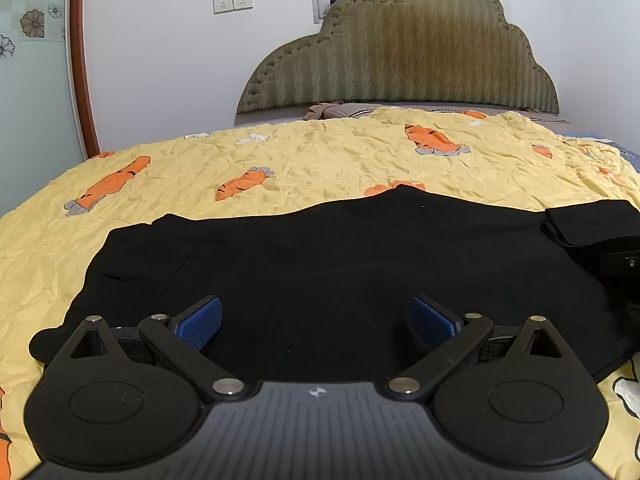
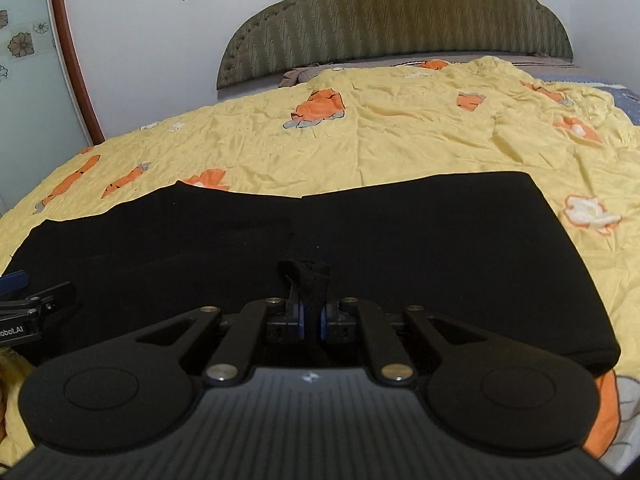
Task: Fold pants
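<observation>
The right gripper has its jaws clamped on a bunched tuft of the black pants, likely to carry a fold across. The left gripper hangs spread wide, holding nothing, pants just ahead and beneath, flat on the carrot-print quilt

The left tongs point forward and a little downward with their jaws spread wide, the blue ribbed pads well apart and nothing pinched between them. The right tongs also tilt slightly downward, jaws drawn nearly together and clamped on a small bunch of the black pants that sticks up between the pads.
</observation>
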{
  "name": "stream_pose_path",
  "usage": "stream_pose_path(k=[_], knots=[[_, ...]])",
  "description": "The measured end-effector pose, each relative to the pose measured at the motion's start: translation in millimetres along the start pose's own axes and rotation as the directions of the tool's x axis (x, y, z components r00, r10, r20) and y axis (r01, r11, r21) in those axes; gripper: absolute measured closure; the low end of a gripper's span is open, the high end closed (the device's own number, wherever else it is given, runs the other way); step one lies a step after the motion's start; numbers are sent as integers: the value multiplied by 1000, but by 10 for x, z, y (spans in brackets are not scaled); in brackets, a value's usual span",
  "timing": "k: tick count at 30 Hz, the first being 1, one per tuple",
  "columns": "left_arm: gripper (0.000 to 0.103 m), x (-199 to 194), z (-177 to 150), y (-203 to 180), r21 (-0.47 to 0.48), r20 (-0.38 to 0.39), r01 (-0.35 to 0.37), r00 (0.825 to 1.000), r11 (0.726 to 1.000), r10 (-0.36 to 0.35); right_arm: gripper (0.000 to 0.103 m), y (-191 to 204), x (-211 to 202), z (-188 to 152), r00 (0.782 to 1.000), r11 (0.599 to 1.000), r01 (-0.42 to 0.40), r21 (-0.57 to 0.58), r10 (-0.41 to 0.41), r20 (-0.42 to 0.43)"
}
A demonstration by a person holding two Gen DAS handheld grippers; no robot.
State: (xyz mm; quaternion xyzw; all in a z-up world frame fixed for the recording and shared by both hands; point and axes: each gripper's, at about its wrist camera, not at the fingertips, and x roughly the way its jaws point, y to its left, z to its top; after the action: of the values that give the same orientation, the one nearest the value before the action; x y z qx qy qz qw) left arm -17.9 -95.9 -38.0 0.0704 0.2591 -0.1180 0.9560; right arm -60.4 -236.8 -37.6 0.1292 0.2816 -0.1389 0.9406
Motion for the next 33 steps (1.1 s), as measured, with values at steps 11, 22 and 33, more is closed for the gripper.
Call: stream_pose_path(k=[11, 22, 33], knots=[[2, -7, -5, -3, 2, -1, 0, 1000, 1000, 0, 94, 287, 92, 45, 1000, 997, -27, -69, 28, 4], [2, 13, 1, -21, 7, -18, 7, 1000, 1000, -7, 89, 538, 201, 9, 999, 995, -46, -94, 44, -16], [2, 17, -12, -40, 15, -15, 7, 1000, 1000, -7, 60, -120, -412, -7, 995, 999, -19, 39, 15, 103]])
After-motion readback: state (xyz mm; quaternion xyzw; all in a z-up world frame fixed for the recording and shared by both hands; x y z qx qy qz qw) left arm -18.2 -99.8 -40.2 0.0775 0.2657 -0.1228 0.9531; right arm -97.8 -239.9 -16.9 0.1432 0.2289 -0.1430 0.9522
